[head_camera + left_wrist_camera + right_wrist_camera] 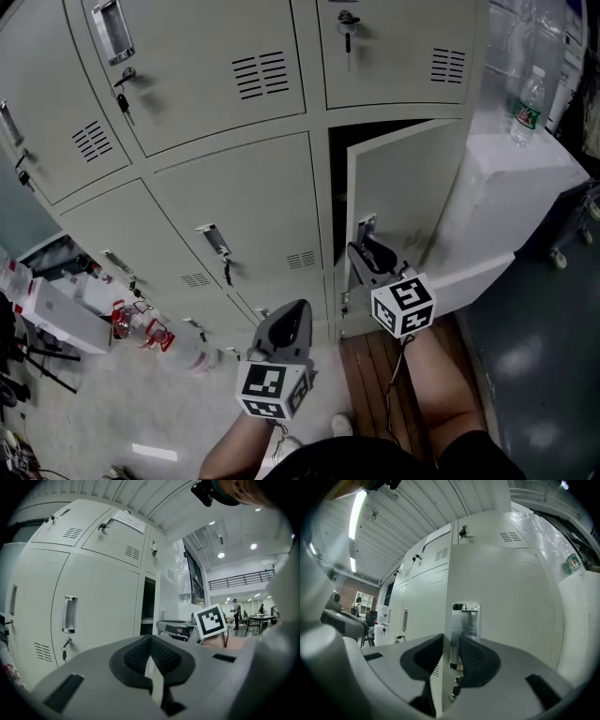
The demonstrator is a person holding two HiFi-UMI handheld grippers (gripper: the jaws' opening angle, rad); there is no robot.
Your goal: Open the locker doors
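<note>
- Gripping is seen at the right tool (pixel 367 251): its jaws are closed on the free edge of the lower right locker door (pixel 403 187), just beside the recessed metal handle (pixel 465 620)
- That door is found part-way open, with a dark gap shown on its hinge side; the edge is judged to be pinched so that the panel can be swung wider
- The right tool is held about level, which suits the upright edge
- The left tool (pixel 292 317) is kept pressed together with nothing between its pads, low in front of the closed neighbouring door (pixel 234 206)
- It is judged to be parked there for the next door, whose handle (pixel 214 239) and hanging key (pixel 226 272) are untouched
- The other doors in view are shut, and keys are left in several locks
- Pale grey painted metal with vent slots is shown across the lockers
- A water bottle (pixel 530 105) is stood on a white block (pixel 516 178) beside the lockers
- A light speckled floor (pixel 122 403) is seen below, with a wooden platform (pixel 370 366) at the locker foot and red-labelled bottles (pixel 141 323) laid at the left
- A large lit hall is shown behind in the left gripper view
</note>
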